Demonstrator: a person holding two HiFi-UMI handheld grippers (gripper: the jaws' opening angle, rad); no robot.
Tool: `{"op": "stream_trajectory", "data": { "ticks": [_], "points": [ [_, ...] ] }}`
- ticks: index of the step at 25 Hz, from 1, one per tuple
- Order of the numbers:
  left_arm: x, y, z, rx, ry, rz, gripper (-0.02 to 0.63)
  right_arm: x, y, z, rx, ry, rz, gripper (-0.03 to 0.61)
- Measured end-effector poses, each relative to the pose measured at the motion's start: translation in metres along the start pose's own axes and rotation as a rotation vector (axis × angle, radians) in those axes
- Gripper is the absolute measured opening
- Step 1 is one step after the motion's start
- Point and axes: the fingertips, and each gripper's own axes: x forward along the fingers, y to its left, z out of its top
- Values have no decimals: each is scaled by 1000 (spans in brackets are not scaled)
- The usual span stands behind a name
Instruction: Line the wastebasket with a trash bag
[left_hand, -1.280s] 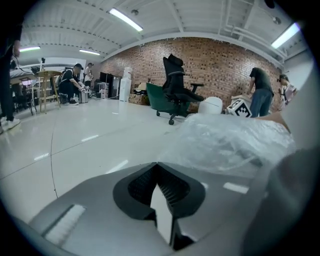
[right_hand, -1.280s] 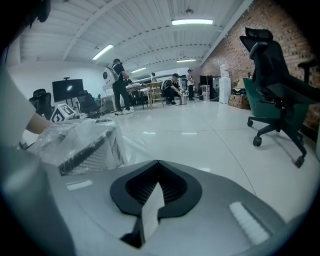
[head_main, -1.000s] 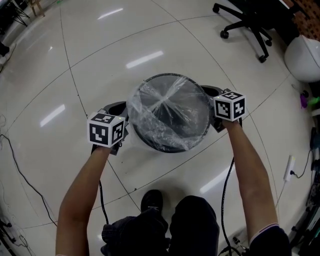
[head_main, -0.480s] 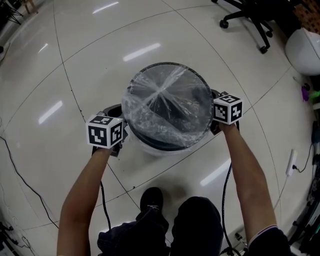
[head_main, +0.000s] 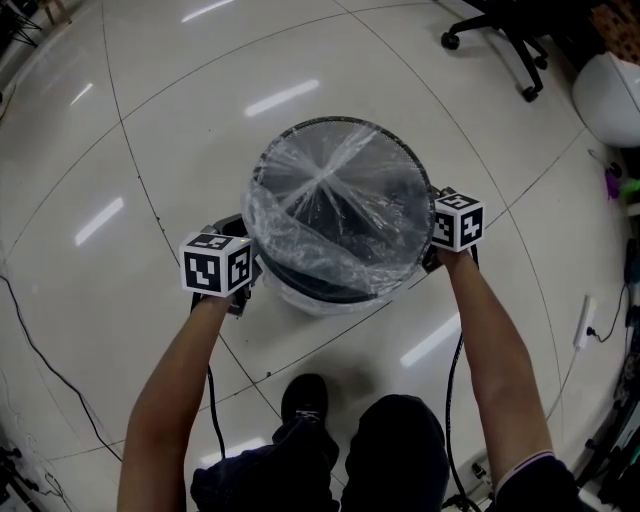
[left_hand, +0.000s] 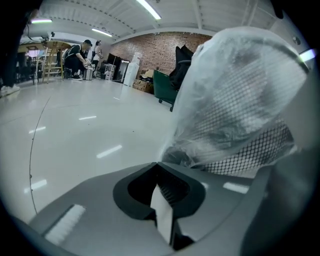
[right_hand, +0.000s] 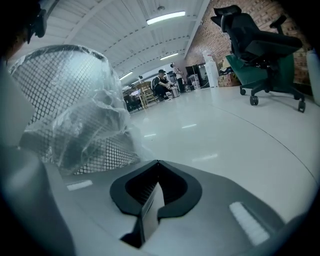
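Arms bare, and at the right shoulder there's a dark sleeve (head_main: 535, 472) with a pale striped cuff. Dark trousers (head_main: 395, 450), one black shoe (head_main: 303, 398). Left claw (left_hand: 156, 164) and right claw (right_hand: 158, 161) are smooth grey shells with black ribbed pads (left_hand: 174, 191). Each carries a white cube (head_main: 215, 265) printed with black square markers, and a thin black cable (head_main: 212, 420) trails back along each arm.

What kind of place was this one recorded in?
Probably a big open workshop or lab hall: glossy pale floor, brick wall, wheeled office chair, strip lights overhead.
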Motion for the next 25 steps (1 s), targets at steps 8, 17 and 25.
{"op": "stream_trajectory", "data": {
  "ticks": [8,17,25],
  "points": [
    [-7,-3,-1,-12,-7,-1,73,-2,1,-1,21,0,-20,27],
    [-47,-7,12,18,-48,53,135,-51,-2,20,-1,-55,-68,184],
    [-105,-20,72,78,-126,114,135,-118,15,85,-78,-140,-122,177]
  ]
}}
